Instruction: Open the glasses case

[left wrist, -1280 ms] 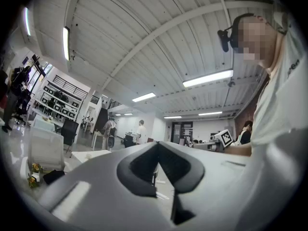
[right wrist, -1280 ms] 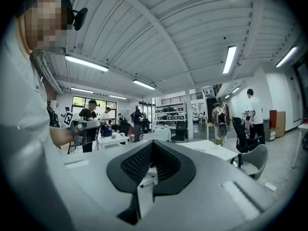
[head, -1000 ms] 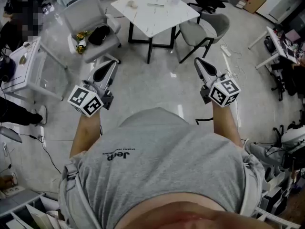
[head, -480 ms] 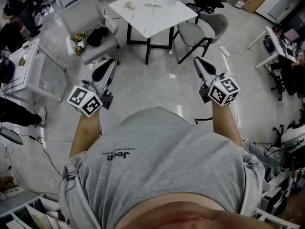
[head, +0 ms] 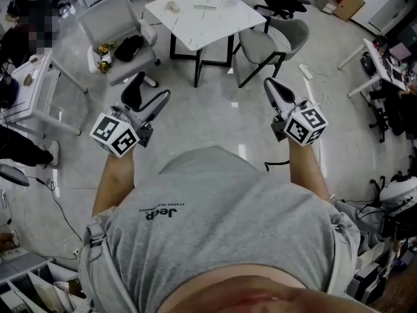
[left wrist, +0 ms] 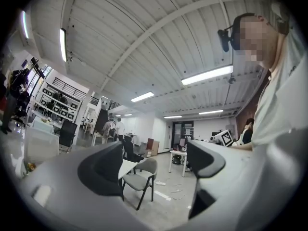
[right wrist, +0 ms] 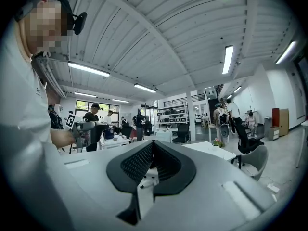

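Note:
In the head view my left gripper (head: pixel 148 91) is held at waist height over the floor. Its jaws are opening and stand wide apart with nothing between them, which the left gripper view (left wrist: pixel 154 158) confirms. My right gripper (head: pixel 270 85) is at the same height on the right, with its pads (right wrist: pixel 139 161) shut together and empty. Both point toward a white table (head: pixel 202 18) a few steps ahead. The table carries a few small items (head: pixel 213 6), too small to tell whether one is the glasses case.
Two grey chairs flank the table, one (head: pixel 273 44) on the right and one (head: pixel 117 25) on the left holding a black bag (head: pixel 130 46). A white desk (head: pixel 29 87) stands at the far left. More desks and cables lie at the right edge (head: pixel 384 57). People stand farther back in the room.
The left gripper's jaws were shut together and have swung wide apart. The right gripper stays shut. The floor and table have shifted slightly in the head view.

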Motion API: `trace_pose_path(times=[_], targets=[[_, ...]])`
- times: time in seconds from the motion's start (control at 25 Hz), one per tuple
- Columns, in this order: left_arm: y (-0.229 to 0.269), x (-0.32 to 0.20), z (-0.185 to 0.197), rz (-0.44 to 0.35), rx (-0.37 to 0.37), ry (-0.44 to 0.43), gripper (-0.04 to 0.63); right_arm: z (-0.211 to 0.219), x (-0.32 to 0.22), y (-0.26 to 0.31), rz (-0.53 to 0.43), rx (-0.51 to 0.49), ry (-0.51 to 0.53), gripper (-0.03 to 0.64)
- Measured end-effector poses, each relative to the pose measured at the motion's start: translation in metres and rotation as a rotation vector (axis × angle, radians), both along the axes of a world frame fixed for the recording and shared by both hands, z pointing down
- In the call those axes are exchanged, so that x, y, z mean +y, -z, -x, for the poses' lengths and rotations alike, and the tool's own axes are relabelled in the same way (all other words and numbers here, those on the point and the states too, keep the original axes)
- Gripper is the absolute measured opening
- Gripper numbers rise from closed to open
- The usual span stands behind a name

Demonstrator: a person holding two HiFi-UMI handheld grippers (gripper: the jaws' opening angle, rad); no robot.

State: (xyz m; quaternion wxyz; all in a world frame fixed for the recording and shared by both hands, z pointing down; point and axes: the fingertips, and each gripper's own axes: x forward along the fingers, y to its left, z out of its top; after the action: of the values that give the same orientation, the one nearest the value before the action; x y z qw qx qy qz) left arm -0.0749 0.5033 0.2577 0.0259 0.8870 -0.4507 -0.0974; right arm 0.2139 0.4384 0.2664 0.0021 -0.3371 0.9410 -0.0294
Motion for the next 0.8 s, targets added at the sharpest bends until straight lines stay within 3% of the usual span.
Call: trace_pose_path(times=[0.44, 0.8], targets=[[-0.008, -0.016, -0.050, 0.033, -0.008, 0.008, 0.445, -0.043, -0.025, -0.008, -0.004, -0.033, 0.027, 0.003], [-0.023, -0.078, -0.019, 0.059, 0.010, -0.019, 0.445, -0.006, -0.079, -0.021, 0.018, -0.017, 0.019, 0.003]])
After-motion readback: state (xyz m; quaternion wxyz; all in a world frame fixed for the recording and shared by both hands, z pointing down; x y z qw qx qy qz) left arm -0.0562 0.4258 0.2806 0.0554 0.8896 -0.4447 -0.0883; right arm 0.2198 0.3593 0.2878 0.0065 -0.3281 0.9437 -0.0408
